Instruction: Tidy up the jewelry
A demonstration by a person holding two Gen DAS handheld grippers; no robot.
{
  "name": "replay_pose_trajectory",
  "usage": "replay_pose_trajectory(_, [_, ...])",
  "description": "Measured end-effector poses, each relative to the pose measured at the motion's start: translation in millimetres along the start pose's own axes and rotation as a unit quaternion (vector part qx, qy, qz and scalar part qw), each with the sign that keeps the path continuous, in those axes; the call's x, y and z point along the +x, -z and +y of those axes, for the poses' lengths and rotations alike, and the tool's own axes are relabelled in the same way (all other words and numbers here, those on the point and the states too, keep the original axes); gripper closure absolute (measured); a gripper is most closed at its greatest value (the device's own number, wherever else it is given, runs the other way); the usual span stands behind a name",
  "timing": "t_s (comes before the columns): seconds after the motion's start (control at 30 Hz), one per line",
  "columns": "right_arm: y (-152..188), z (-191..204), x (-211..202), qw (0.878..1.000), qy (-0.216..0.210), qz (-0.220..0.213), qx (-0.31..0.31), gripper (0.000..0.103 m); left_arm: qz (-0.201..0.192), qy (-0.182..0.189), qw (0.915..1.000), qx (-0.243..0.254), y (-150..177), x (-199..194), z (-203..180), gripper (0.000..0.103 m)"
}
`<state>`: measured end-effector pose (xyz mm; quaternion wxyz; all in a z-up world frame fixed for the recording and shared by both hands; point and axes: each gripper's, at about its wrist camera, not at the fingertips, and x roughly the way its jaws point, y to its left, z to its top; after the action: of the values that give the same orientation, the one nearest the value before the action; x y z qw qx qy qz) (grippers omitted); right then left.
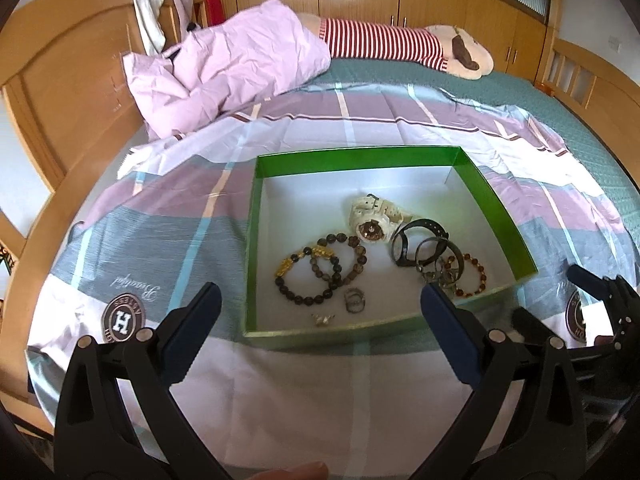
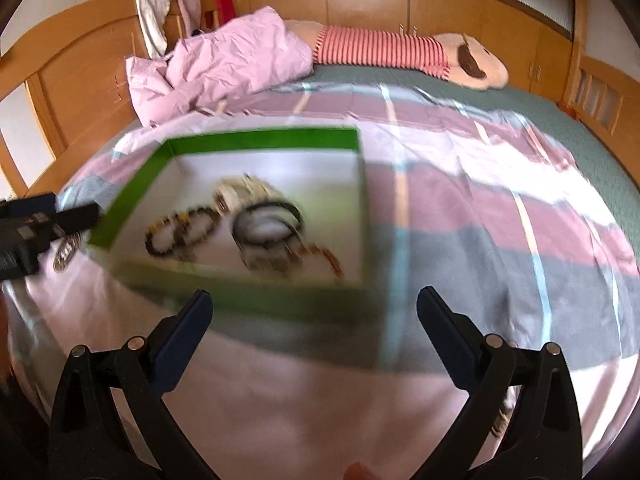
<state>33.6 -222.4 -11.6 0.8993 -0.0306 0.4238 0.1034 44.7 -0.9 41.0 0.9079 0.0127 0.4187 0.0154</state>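
Both grippers up and empty; I read this as the approach step, nothing picked yet.

Nearest: left gripper [image 1: 320, 304] jaws wide apart, hovering short of the near wall of the green box [image 1: 496, 208]; right gripper [image 2: 314, 304] jaws also wide apart, gripping nothing; right wrist view is motion-blurred, so detail there is poor.

The box sits on the bed sheet [image 1: 280, 392], open top, white floor; all the jewelry I can see lies inside it, none between either pair of jaws.

Inside, near to far in the left view: small gold trinket [image 1: 322, 320] by the near wall; ring [image 1: 354, 300] just beyond; dark bead bracelet with gold charms [image 1: 308, 280] and a second brown bead bracelet [image 1: 346, 256], overlapping; amber bead bracelet [image 1: 474, 278] at the right, tangled with black bangles [image 1: 424, 248] and some metal bits I can't resolve; white watch [image 1: 374, 216] farthest, touching the bangle cluster.

From the left view the box lies dead ahead between the jaws; from the right view it's ahead and offset left, and the left gripper shows at that frame's left edge.

Next move, my call: lower one gripper over the near wall and take a loose piece first; the trinket or ring is small and flat, needs a low precise pinch; the right cluster is likely to drag neighbours.

Far: pink quilt [image 1: 224, 64] and striped plush [image 1: 400, 44] at the headboard end, well apart from the work.
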Motion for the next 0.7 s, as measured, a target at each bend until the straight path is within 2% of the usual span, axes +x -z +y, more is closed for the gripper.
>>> replay_pose_trajectory(0.1, [26, -26, 13, 0.998, 0.044, 0.03, -0.017, 0.004, -0.007, -0.002, 1.0, 0.0, 19, -11, 8, 0.004])
replay_pose_trajectory(0.27, [45, -73, 45, 0.996, 0.057, 0.065, 0.002, 0.004, 0.013, 0.004, 0.9998, -0.012, 43, -12, 20, 0.004])
replay_pose_trajectory(0.33, [46, -81, 52, 0.998, 0.032, 0.043, -0.014, 0.003, 0.018, 0.008, 0.9997, -0.013, 50, -11, 22, 0.004])
replay_pose_trajectory(0.43, [47, -88, 54, 0.999, 0.002, 0.042, -0.009, 0.003, 0.013, 0.014, 0.9997, -0.013, 63, -10, 23, 0.004])
replay_pose_trajectory(0.57, [48, -84, 52, 0.999, 0.011, 0.042, -0.017, 0.003, 0.033, 0.018, 0.999, -0.023, 79, 3, 28, 0.004])
replay_pose_trajectory(0.7, [48, -85, 53, 0.999, 0.008, 0.042, -0.014, 0.003, 0.053, 0.024, 0.9976, -0.038, 80, 11, 35, 0.004])
